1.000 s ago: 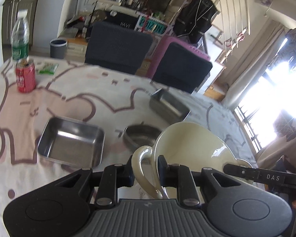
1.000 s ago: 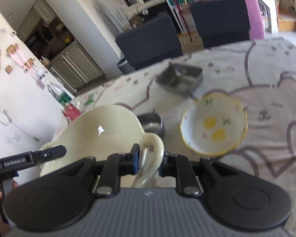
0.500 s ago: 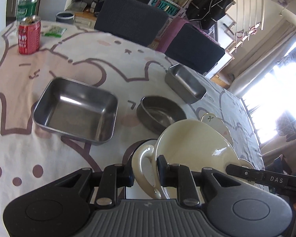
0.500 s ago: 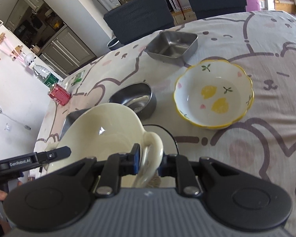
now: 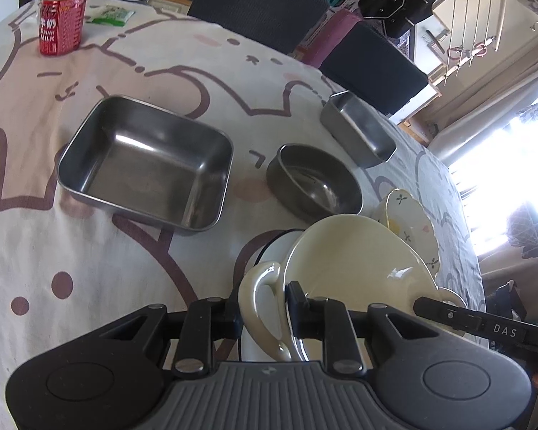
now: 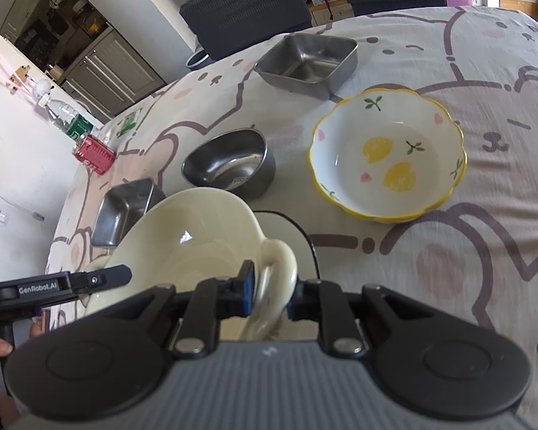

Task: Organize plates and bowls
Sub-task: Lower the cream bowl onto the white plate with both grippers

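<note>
table (image 5: 168,53): cartoon-print cloth, all the dishes sit on it
big tray (image 5: 145,163): steel, rectangular, empty, left of the steel bowl in left view
cream bowl (image 5: 348,261): two loop handles, held tilted by both grippers, over a white plate; whether it touches the plate, can't tell
plate (image 6: 287,229): white, dark rim, mostly hidden under the cream bowl
lemon bowl (image 6: 387,157): scalloped yellow rim, empty, on cloth just right of the steel bowl in right view
steel bowl (image 6: 229,165): round, empty, just beyond the cream bowl
small tray (image 6: 306,61): steel, square, empty, far side
can (image 5: 61,19): red, upright, far-left corner
left gripper (image 5: 263,311): fingers clamped on one cream handle
right gripper (image 6: 270,295): fingers clamped on the opposite handle
</note>
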Available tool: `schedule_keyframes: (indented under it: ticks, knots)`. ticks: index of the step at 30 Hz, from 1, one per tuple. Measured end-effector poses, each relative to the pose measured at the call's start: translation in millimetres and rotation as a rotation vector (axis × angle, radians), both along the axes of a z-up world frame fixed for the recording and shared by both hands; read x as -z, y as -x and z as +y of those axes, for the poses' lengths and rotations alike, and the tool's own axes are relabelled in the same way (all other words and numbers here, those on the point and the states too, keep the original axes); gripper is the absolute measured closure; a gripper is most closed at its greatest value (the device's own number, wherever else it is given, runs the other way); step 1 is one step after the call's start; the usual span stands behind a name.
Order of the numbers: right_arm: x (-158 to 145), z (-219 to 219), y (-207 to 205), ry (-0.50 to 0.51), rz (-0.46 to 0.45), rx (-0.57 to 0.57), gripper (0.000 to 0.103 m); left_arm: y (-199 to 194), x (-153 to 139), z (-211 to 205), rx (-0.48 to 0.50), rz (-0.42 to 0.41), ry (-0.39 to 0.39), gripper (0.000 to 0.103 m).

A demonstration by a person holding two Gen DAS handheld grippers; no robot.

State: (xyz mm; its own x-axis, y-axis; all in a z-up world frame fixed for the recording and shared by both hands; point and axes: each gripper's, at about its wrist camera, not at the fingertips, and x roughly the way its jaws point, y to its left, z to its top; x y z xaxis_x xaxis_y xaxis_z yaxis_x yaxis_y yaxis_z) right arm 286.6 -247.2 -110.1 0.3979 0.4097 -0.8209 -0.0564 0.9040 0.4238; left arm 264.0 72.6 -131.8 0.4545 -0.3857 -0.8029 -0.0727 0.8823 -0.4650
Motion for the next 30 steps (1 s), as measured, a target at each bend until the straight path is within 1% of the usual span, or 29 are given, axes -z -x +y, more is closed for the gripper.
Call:
schedule_keyframes:
  ticks: [10, 15, 23, 30]
  knots:
    - [9.5, 2.2, -3.8, 0.024, 0.055, 0.005, 0.082, -5.9, 15.1, -3.4, 0.009, 0.058, -0.007, 0.075]
    - [11.4, 4.6, -5.0, 0.043, 0.065, 0.003, 0.082, -10.5, 22.4, -5.8, 0.014, 0.074, -0.015, 0.073]
    - [13.7, 6.6, -8.6, 0.043, 0.073, -0.010, 0.083, -16.1, 31.4, -6.4, 0.006, 0.101, -0.039, 0.070]
    - [13.6, 10.5, -11.0, 0.052, 0.069, -0.014, 0.083, -20.2, 37.5, -6.3, -0.008, 0.115, -0.026, 0.068]
